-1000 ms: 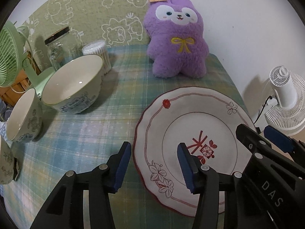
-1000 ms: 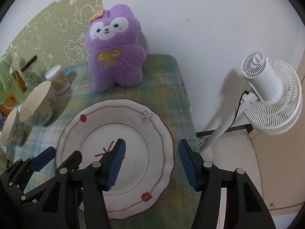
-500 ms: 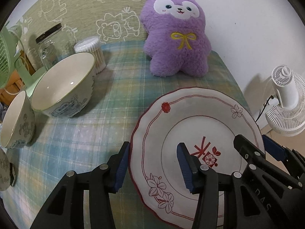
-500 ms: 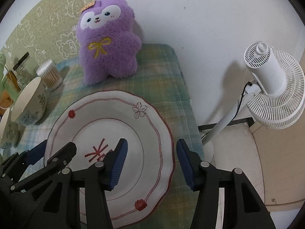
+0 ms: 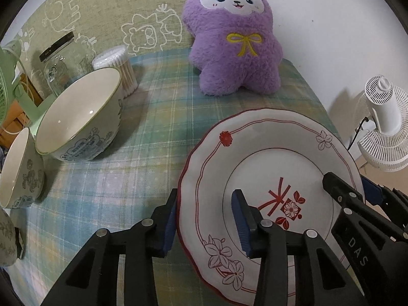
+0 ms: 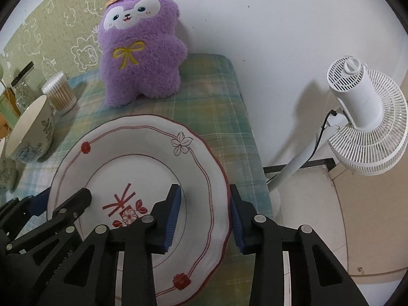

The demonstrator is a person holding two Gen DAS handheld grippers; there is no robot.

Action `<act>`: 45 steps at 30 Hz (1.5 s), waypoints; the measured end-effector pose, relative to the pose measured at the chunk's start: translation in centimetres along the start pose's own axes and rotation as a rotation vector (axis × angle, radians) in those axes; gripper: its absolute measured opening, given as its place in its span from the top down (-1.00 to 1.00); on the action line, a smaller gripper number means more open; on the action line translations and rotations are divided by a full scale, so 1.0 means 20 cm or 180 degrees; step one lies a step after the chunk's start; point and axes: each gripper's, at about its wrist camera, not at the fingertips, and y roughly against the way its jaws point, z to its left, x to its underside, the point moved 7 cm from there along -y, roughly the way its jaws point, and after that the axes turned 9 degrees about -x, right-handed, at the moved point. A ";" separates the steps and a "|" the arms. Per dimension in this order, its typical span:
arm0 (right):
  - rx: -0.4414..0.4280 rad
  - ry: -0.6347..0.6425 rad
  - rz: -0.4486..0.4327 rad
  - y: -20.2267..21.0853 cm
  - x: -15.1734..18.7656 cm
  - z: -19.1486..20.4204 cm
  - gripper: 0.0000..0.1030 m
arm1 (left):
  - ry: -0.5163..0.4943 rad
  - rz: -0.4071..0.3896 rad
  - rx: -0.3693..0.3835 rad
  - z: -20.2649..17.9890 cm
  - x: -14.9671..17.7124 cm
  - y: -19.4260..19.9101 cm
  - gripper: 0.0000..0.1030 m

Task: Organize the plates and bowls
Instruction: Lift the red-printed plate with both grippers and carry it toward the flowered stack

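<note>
A white plate (image 5: 267, 158) with red trim and flower prints lies on the plaid tablecloth; it also shows in the right wrist view (image 6: 142, 158). My left gripper (image 5: 205, 219) is open and straddles the plate's left rim, one finger outside, one over the plate. My right gripper (image 6: 205, 216) is open and straddles the plate's right rim the same way. A large patterned bowl (image 5: 79, 117) stands to the left, a smaller bowl (image 5: 20, 168) beside it, and part of another piece (image 5: 6, 239) at the left edge.
A purple plush toy (image 5: 234, 35) sits at the back of the table. A cotton-swab tub (image 5: 119, 68) and a glass jar (image 5: 57, 63) stand back left. A white fan (image 6: 362, 117) stands on the floor beyond the table's right edge (image 6: 247, 132).
Both grippers have moved forward and lower, so their open fingers now straddle the plate's left and right rims. The plate has not visibly moved.
</note>
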 end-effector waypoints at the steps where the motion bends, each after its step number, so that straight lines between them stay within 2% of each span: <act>1: 0.0005 -0.0001 0.0006 0.00 0.00 0.00 0.27 | -0.0007 -0.0003 0.0003 0.00 0.00 0.00 0.20; 11: -0.0009 0.0025 0.0049 0.02 0.00 0.01 0.30 | 0.0042 0.0054 0.0018 0.01 0.01 0.00 0.23; 21: -0.0009 0.0053 0.0140 0.07 0.08 0.05 0.30 | -0.0009 0.0113 0.0036 0.03 0.08 0.04 0.24; 45: 0.0023 0.0201 0.0084 0.32 0.21 0.21 0.30 | -0.0023 -0.0023 0.0089 0.20 0.24 0.29 0.27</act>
